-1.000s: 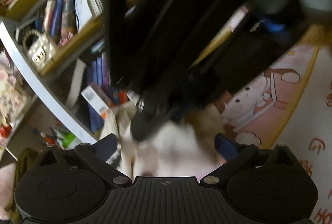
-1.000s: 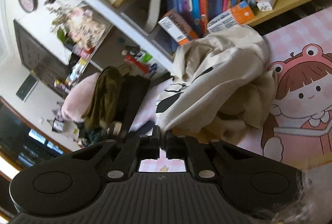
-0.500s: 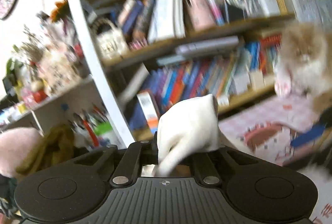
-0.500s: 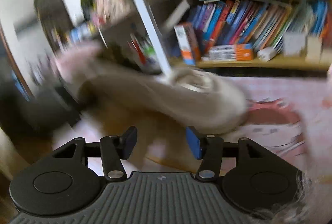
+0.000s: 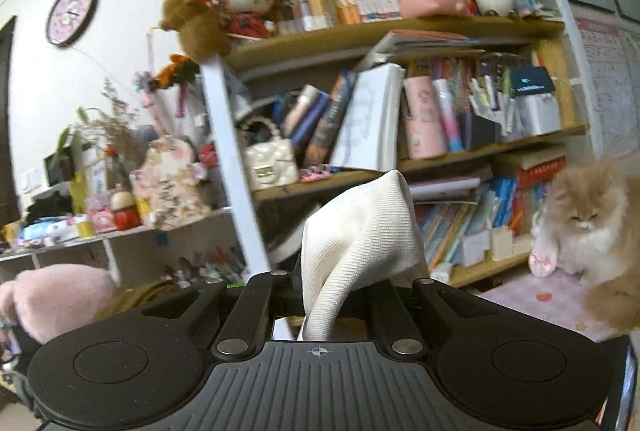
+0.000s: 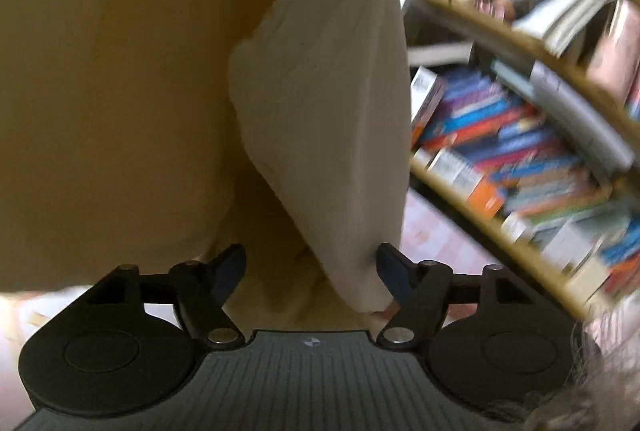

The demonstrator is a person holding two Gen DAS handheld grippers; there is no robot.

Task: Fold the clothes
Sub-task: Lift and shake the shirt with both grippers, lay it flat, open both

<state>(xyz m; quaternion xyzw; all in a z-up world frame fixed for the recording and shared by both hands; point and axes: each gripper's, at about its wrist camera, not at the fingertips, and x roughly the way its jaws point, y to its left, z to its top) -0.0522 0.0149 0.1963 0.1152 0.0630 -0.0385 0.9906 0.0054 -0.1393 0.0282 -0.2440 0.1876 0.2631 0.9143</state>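
Our left hand-held gripper [image 5: 340, 289] clamps the cream garment [image 5: 360, 235]; our right hand-held gripper [image 6: 312, 265], just closing slightly, stands released around a fold.

Quick count: one cream garment [image 5: 360, 231], one fluffy cat [image 5: 584, 231], one wall clock [image 5: 72, 13], one white handbag [image 5: 270, 161], two grippers.

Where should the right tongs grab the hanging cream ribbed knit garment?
Grip the cream ribbed knit garment at its low hanging tip, coming from below: that fold narrows to a point already between the open right tongs.
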